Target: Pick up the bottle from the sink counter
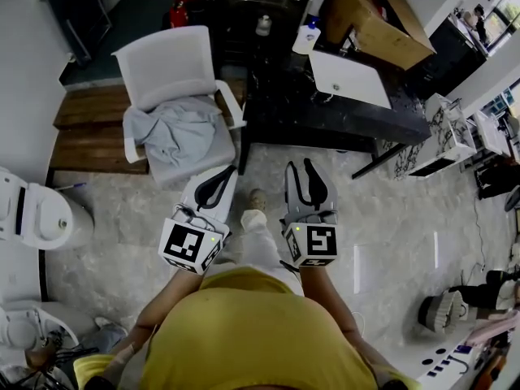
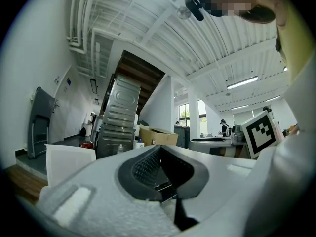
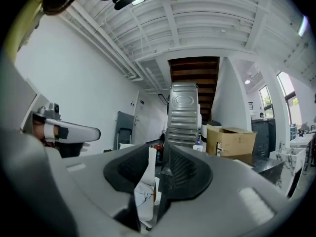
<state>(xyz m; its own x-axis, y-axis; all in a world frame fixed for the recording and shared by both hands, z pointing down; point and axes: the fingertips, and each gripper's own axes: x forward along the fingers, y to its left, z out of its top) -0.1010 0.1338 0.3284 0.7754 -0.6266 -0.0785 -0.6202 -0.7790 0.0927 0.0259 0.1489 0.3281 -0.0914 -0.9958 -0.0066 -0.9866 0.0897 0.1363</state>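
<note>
A small clear bottle [image 1: 263,25] and a white bottle with a blue cap [image 1: 306,36] stand at the far end of the black counter [image 1: 325,116], beside a white sink basin [image 1: 349,78]. Both grippers are held side by side at waist height, well short of the counter, pointing toward it. My left gripper [image 1: 213,187] is shut with nothing in it; its view shows the clear bottle [image 2: 120,148] far off. On my right gripper [image 1: 307,181] the jaws stand a narrow gap apart and hold nothing; the chair shows through the gap [image 3: 158,174].
A white chair [image 1: 175,71] with a grey cloth on its seat stands left of the counter. A cardboard box [image 1: 378,19] sits on the counter's far right. Wooden steps [image 1: 89,124] lie at the left, with a white toilet [image 1: 36,214] nearer me.
</note>
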